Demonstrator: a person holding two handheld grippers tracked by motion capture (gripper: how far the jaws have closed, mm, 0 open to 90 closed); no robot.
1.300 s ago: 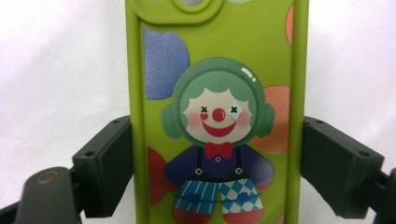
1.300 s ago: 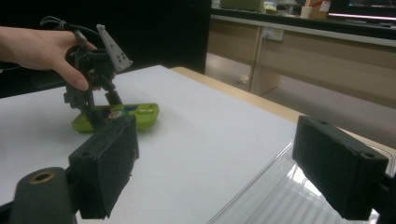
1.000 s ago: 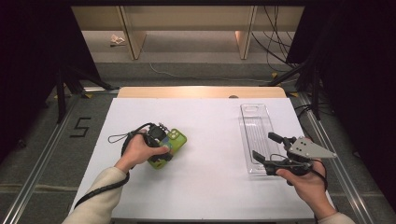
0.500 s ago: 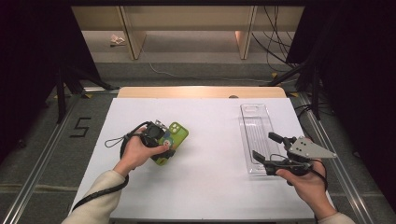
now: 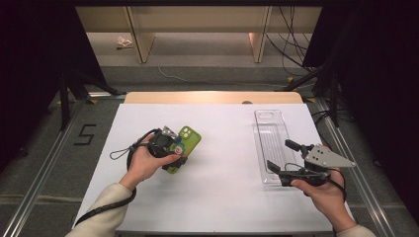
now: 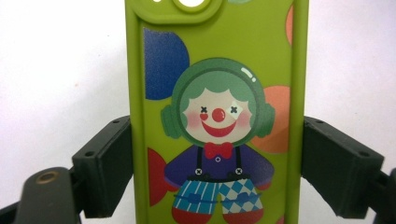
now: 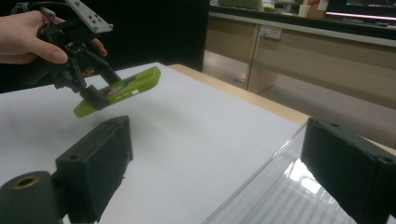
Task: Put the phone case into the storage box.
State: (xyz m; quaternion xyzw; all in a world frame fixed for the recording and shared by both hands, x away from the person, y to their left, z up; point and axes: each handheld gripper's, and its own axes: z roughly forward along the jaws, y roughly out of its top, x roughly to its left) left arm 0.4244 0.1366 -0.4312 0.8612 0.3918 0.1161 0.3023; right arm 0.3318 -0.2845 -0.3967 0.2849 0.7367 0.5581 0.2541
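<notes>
The left gripper [image 5: 174,154] is clamping its jaws on the two long edges of a green phone [image 5: 184,147] in a clown-printed case and is holding it tilted, its far end raised clear of the white counter [image 5: 222,197], over the counter's left half. Across on the right, the right gripper [image 5: 282,159] is hovering at the near end of a clear plastic tray [image 5: 271,133] that is lying flat on the counter; its jaws have just been opening and are standing wide apart, gripping nothing, with the tray's near corner below the gap.
</notes>
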